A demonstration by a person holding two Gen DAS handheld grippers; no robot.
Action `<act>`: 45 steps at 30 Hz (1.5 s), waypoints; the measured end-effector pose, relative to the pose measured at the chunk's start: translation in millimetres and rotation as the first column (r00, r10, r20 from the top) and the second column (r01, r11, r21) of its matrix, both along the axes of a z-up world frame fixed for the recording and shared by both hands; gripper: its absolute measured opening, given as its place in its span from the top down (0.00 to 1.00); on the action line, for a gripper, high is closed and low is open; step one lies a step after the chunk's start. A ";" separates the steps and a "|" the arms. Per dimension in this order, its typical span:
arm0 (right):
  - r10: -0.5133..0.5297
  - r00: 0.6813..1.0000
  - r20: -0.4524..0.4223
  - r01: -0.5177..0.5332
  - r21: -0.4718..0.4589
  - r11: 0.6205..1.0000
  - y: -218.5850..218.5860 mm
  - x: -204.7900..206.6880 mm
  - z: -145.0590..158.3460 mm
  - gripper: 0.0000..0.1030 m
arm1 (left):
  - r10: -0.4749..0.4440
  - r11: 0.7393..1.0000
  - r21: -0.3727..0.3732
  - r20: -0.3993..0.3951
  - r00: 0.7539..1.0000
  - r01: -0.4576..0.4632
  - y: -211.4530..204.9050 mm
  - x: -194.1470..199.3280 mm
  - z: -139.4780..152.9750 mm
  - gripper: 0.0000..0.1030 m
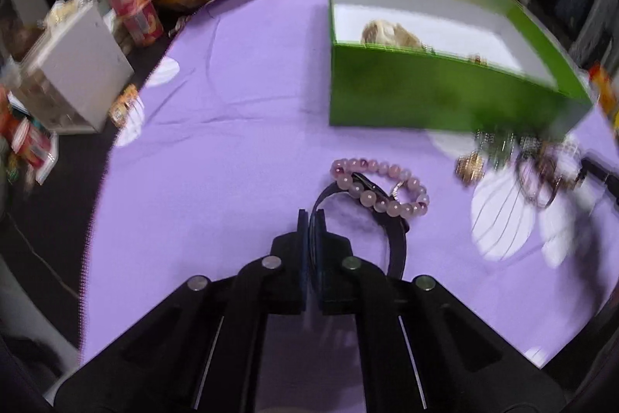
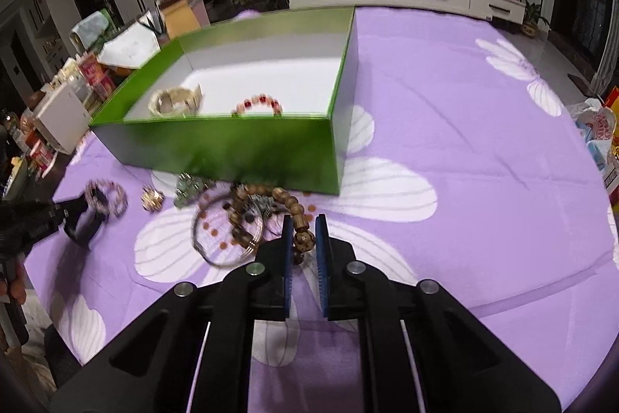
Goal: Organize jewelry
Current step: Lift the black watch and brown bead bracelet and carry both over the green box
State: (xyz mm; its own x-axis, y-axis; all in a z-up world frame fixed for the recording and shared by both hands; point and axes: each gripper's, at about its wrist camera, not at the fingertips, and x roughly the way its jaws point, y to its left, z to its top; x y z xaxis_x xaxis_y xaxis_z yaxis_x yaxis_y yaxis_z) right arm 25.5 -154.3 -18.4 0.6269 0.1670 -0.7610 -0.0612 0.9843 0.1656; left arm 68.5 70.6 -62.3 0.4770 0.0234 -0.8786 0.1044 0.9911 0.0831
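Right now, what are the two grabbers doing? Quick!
Left gripper: shut on the black band.
Right gripper: shut on the wooden beads.

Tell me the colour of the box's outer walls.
Bright green outside, white inside; the box shows best in the right wrist view.

Both wrist cams ride close above the worktop (image 1: pixel 232 149), angled steeply down, and both catch the green box (image 1: pixel 425 95).
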 end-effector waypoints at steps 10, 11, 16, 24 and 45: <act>0.027 0.997 0.068 -0.029 0.028 0.999 4.2 -12.2 21.8 0.90 | -0.111 0.978 0.166 -0.091 0.990 0.125 -17.0 10.8 -2.7 0.98; 0.027 0.997 0.071 -0.029 0.030 0.999 3.8 -12.9 22.9 0.90 | -0.100 0.980 0.161 -0.091 0.991 0.113 -11.8 8.1 -2.7 0.98; 0.022 0.995 0.096 -0.028 0.064 0.998 -1.1 -13.5 29.4 0.90 | -0.048 0.996 0.073 -0.039 0.998 0.051 10.4 -10.9 11.2 0.98; 0.026 0.987 0.161 -0.034 0.046 0.998 -3.8 -21.8 52.6 0.90 | -0.036 0.999 -0.029 0.060 0.998 0.037 -2.0 -16.0 41.7 0.98; 0.096 0.940 0.328 -0.100 -0.006 0.995 0.3 2.2 112.1 0.90 | -0.082 0.984 -0.135 0.235 0.968 0.117 -63.1 38.6 112.4 0.98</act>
